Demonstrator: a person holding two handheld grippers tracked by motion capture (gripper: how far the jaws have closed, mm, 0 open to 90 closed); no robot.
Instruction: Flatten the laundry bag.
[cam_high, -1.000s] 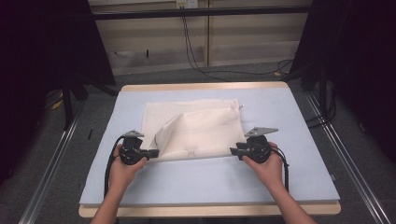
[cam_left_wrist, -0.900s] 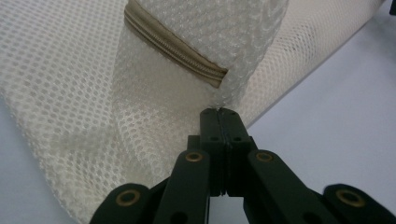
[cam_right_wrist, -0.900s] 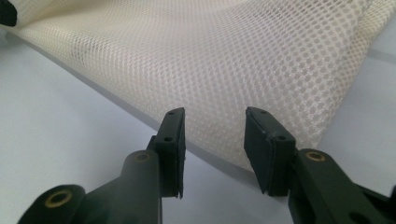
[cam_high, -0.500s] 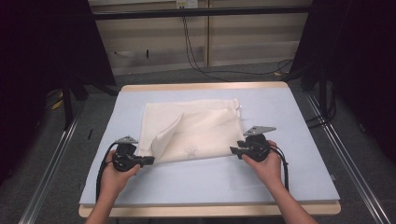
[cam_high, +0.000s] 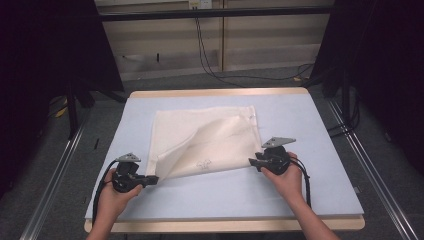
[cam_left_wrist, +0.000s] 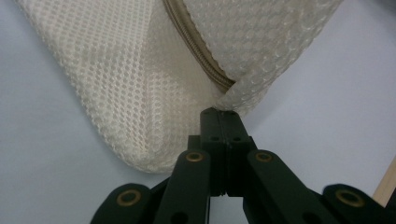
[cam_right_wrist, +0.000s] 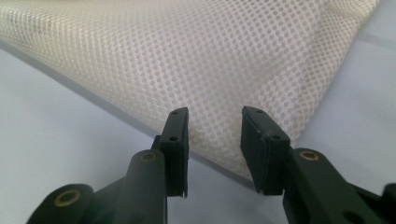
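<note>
**Mesh bag pinched at one corner, the other corner sits between parted jaws**

Cream mesh bag lies on the pale blue table cover, roughly mid-table, its far edge straight and flat; the near left part is folded over and drawn toward the near left corner; left gripper has that corner, and in the left gripper view the jaws are pressed tight together on the mesh right beside the zip; fabric bulges up and away from the pinch

Over to the right gripper, at the bag's near right corner; in the right gripper view its jaws stand a narrow gap apart, the bag's edge lying just past the tips, neither pad pressing on it; those jaws have just been closing a little, mesh partly between them

Room to move: a wide bare strip of cover runs along the near edge in front of both hands; bare margins left and right of the bag too, and a band at the far side before the wooden table edge; both cables trail back along the forearms, off the cloth
</note>
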